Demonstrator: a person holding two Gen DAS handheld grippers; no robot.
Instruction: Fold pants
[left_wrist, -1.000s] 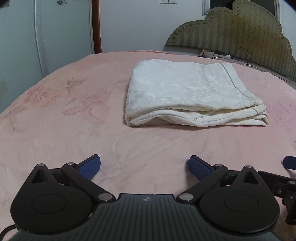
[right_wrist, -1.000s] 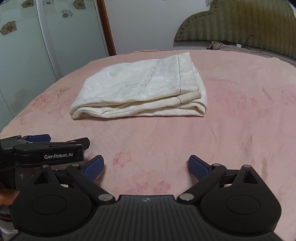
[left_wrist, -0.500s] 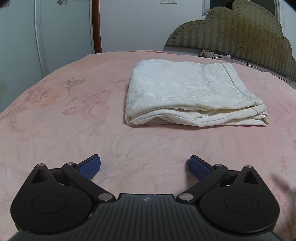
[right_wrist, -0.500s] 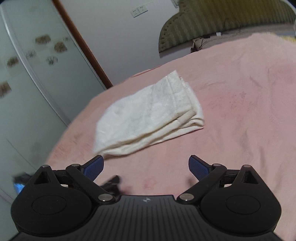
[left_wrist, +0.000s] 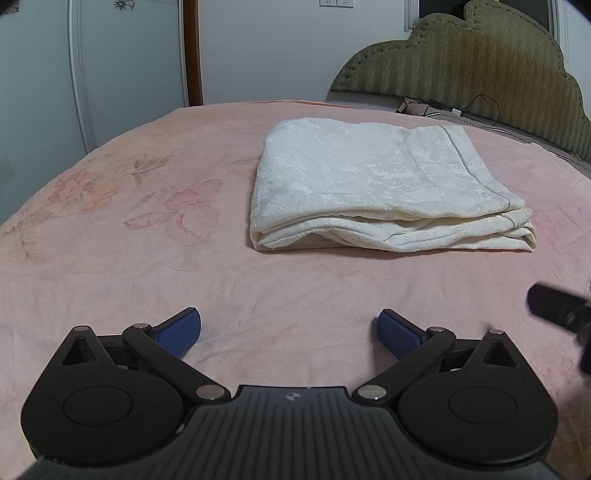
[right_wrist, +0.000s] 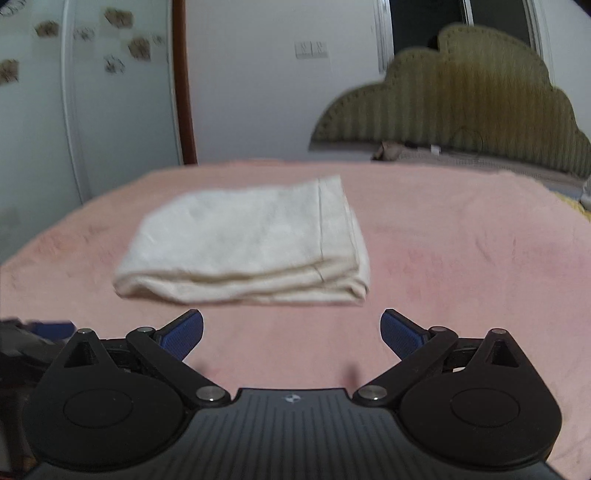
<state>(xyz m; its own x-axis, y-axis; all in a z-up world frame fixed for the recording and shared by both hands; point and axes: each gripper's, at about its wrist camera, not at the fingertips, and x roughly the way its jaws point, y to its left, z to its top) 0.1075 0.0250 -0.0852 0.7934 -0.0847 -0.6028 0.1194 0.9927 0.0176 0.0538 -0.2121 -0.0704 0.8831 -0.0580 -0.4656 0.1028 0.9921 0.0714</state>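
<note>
no readable text, label, brand or number shows in either view.

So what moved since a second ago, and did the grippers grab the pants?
Only the right gripper moved: it swung up and tilted, then came back level, facing the folded pants. It reappears at the left view's edge. Nothing grabbed. The left gripper, pants and pink blanket stayed put.

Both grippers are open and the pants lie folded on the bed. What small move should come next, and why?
Probably none on the cloth: draw both grippers back. The pants lie in a compact folded stack on the pink blanket, and the left gripper and right gripper are open, holding nothing, short of the stack.
</note>
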